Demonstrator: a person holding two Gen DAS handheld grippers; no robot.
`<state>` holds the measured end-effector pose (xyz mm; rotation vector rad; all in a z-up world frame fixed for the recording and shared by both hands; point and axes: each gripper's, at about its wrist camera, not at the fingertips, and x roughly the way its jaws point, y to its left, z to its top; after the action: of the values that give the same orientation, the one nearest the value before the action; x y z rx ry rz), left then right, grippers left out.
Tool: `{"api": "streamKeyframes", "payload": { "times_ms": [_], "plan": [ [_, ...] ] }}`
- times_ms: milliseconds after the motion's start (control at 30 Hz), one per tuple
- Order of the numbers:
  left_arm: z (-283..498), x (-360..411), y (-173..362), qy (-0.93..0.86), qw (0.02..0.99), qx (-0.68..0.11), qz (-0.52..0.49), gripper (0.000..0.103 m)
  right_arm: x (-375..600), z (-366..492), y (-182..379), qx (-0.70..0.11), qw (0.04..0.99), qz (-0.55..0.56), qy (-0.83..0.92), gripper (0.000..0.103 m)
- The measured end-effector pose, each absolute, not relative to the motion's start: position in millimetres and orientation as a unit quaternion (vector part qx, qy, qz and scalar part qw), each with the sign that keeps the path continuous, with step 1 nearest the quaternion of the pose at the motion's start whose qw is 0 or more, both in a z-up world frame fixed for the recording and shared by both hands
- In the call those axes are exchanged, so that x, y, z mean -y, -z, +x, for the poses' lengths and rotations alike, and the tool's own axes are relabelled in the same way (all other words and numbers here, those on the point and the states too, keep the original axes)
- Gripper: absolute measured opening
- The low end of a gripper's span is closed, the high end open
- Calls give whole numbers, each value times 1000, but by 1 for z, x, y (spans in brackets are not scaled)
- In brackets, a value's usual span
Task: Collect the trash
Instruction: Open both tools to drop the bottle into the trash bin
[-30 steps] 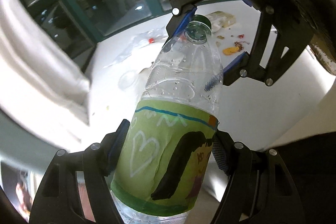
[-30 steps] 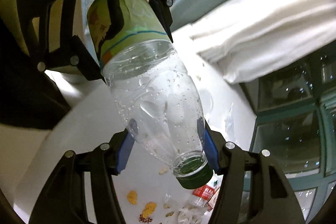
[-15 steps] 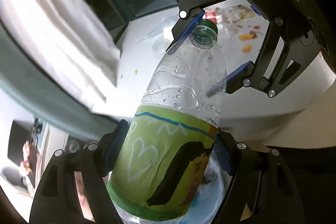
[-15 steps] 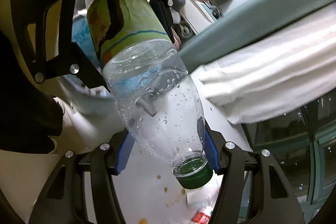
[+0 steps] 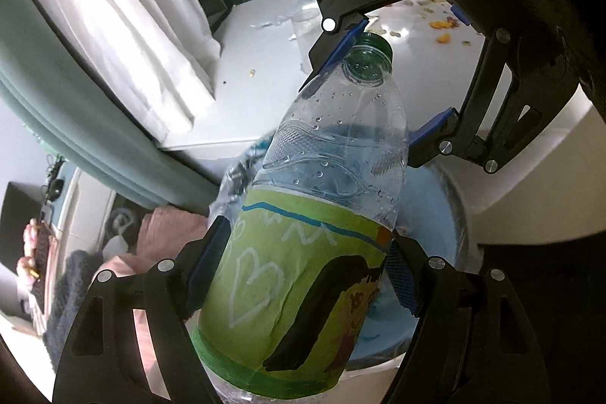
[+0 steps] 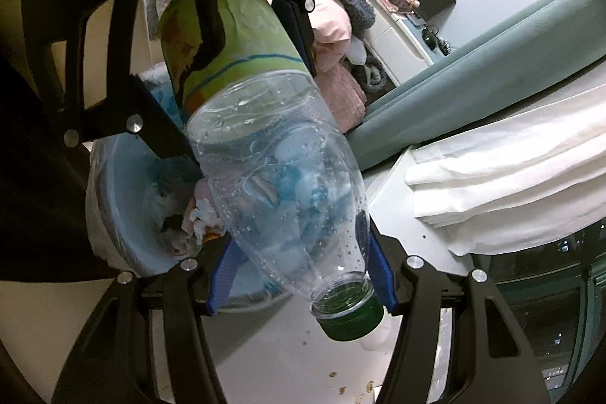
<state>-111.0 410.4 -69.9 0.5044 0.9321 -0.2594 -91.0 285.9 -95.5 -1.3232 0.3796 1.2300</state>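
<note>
Table: white top, partly covered by the white curtain; its far part is hidden behind the right tool's frame
Curtain: white folds draped onto the table edge, with a teal curtain alongside
Bin: blue-lined, below the bottle; crumpled trash lies inside, its make-up hard to tell; most of the rim is cut off by the tools
Bottle: clear plastic with droplets inside, green label with a drawn white heart, green cap; held in the air over the bin, its base cut off at the frame edge
Left tool: blue pads press both sides of the labelled lower body, so it grips the bottle with wide-set jaws
Right tool: blue pads clamp the tapering shoulder just above the cap, holding the bottle from the other end
Scraps: orange and brown crumbs scattered on the far table, too small to name
Background: a person's hand at a keyboard, blurred
</note>
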Motion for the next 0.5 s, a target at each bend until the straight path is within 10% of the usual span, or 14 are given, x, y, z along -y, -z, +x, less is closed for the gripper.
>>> {"api": "streamKeyframes", "payload": {
  "times_ms": [367,500],
  "plan": [
    [-113,-432,77,196,852,-427,232,96,-323,-93,104,-217,634,-555,-492,58],
    [-103,-440,77,205,853,-417,237,97,-327,-84,95,-234,670,-523,-472,75]
  ]
}}
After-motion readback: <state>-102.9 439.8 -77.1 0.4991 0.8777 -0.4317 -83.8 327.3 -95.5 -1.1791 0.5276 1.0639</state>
